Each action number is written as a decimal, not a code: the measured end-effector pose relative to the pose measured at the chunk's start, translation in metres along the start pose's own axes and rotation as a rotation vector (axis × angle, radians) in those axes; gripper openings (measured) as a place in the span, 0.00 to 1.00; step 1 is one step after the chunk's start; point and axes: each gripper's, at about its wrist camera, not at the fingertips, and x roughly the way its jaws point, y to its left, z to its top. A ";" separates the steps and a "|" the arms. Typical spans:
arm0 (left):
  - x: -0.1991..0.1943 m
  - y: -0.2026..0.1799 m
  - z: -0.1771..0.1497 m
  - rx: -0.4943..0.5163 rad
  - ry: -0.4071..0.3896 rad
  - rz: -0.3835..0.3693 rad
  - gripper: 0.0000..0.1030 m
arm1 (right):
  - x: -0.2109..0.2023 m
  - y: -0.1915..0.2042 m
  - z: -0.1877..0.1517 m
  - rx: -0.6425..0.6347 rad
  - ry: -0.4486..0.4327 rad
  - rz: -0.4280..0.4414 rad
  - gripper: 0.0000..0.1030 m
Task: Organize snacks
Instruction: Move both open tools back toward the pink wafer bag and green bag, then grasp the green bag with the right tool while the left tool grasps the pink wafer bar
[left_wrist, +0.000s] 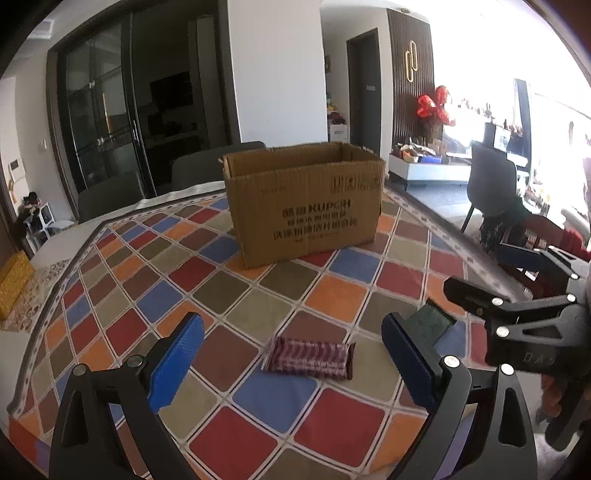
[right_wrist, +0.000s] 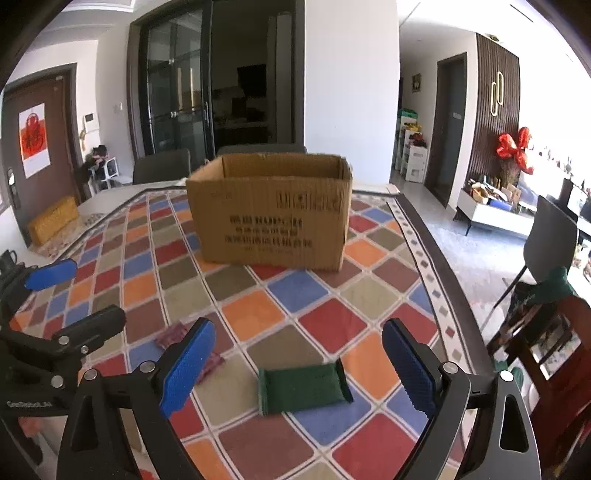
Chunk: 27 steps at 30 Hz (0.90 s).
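A maroon snack packet (left_wrist: 309, 358) lies flat on the chequered tablecloth, between and just beyond the fingers of my open, empty left gripper (left_wrist: 291, 360). A green snack packet (right_wrist: 303, 387) lies flat between the fingers of my open, empty right gripper (right_wrist: 299, 369). The green packet shows partly behind the left gripper's right finger (left_wrist: 434, 319). The maroon packet peeks out behind the right gripper's left finger (right_wrist: 173, 336). An open cardboard box (left_wrist: 303, 201) (right_wrist: 271, 210) stands upright at the far middle of the table.
The table carries a multicoloured diamond-pattern cloth (left_wrist: 221, 288) (right_wrist: 258, 314). Grey chairs (left_wrist: 218, 162) stand behind the box. A wooden chair with clothes (right_wrist: 546, 332) is at the right edge. A yellow box (right_wrist: 55, 219) sits far left.
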 end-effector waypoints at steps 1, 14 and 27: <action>0.002 -0.001 -0.003 0.011 0.001 -0.003 0.96 | 0.002 -0.001 -0.003 0.007 0.009 0.000 0.90; 0.047 -0.004 -0.031 0.054 0.101 -0.010 0.96 | 0.040 0.004 -0.039 -0.076 0.128 -0.041 0.90; 0.087 -0.008 -0.046 0.070 0.186 -0.045 0.96 | 0.075 0.004 -0.058 -0.111 0.250 -0.030 0.90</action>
